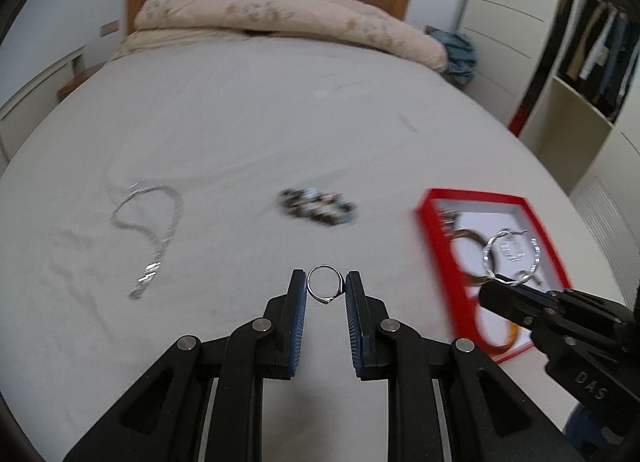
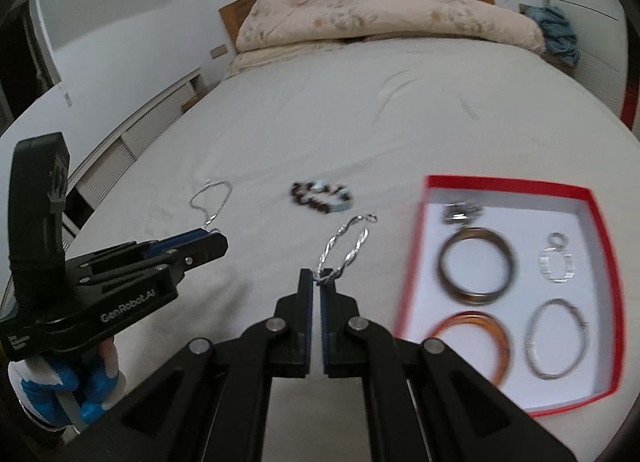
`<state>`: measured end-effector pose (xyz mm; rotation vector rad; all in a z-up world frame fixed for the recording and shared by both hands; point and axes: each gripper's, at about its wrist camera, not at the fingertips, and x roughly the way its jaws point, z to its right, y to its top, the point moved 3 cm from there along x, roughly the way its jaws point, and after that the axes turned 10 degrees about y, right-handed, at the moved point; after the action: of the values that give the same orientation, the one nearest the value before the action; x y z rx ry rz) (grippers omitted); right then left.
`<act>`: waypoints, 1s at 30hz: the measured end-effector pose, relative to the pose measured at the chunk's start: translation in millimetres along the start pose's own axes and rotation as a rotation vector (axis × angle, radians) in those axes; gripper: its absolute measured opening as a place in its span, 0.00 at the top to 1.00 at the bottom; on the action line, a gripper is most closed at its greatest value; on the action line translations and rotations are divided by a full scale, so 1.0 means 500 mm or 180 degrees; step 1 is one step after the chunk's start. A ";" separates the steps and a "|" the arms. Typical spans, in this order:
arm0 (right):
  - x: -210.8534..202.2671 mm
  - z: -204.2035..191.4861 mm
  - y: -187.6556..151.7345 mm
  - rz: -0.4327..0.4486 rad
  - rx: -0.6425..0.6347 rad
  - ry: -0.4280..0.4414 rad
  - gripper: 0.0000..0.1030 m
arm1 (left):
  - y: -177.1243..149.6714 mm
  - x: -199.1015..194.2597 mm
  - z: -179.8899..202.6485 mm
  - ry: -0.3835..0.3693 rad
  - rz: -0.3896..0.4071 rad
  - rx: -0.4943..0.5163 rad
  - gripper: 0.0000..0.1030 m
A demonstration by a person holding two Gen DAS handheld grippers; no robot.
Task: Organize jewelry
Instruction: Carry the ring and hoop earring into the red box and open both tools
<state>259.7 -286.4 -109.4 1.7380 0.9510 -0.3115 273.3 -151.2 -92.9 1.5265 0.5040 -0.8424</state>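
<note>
The left tongs (image 1: 326, 290) stand a little way apart with a small silver ring (image 1: 325, 285) pinched upright between the blue pads, held above the white sheet of the bed (image 1: 240, 121). The right tongs (image 2: 319, 282) are closed almost completely, gripping a twisted silver hoop earring (image 2: 346, 246) by its lower edge so that the hoop stands up and tilts toward the red-rimmed box (image 2: 504, 183) just to the right. Judging from the right wrist view, the sorting is well advanced: the box already holds a dark bangle (image 2: 476, 268), an orange bangle (image 2: 474, 342), a silver bangle (image 2: 558, 338), a second silver hoop-like piece (image 2: 556, 262) and a small cluster of metal near its far corner (image 2: 460, 213). What seems left is to put down the two pieces now held, then gather the beaded bracelet (image 2: 323, 199) lying in the middle of the bed and the silver chain necklace (image 1: 150, 229) spread farther left, well apart from the box. Motion blur smears the box contents and the beads, so the metal cluster cannot be identified, and the ring's setting is too small to read. The near left corner of the box is hidden behind the right tongs' frame.
</note>
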 end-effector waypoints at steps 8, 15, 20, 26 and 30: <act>-0.091 0.160 -0.016 0.0027 0.0264 -0.0359 0.97 | 0.023 0.005 0.195 -0.0375 0.0001 0.0297 0.82; -0.108 0.285 -0.065 -0.0083 0.0699 -0.0441 0.97 | -0.007 0.059 0.327 -0.0477 -0.0224 0.0567 0.81; -0.101 0.313 -0.092 -0.0120 0.0957 -0.0288 0.96 | -0.046 0.087 0.360 -0.0365 -0.0392 0.0734 0.81; -0.108 0.314 -0.100 -0.0148 0.1176 -0.0240 0.93 | -0.074 0.111 0.353 -0.0261 -0.0600 0.0772 0.81; -0.121 0.310 -0.111 -0.0228 0.1272 -0.0268 0.85 | -0.077 0.099 0.340 -0.0225 -0.0614 0.0733 0.79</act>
<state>217.6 -445.8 -169.5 2.0347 0.9353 -0.6524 239.5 -319.5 -151.1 1.6690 0.5219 -1.1319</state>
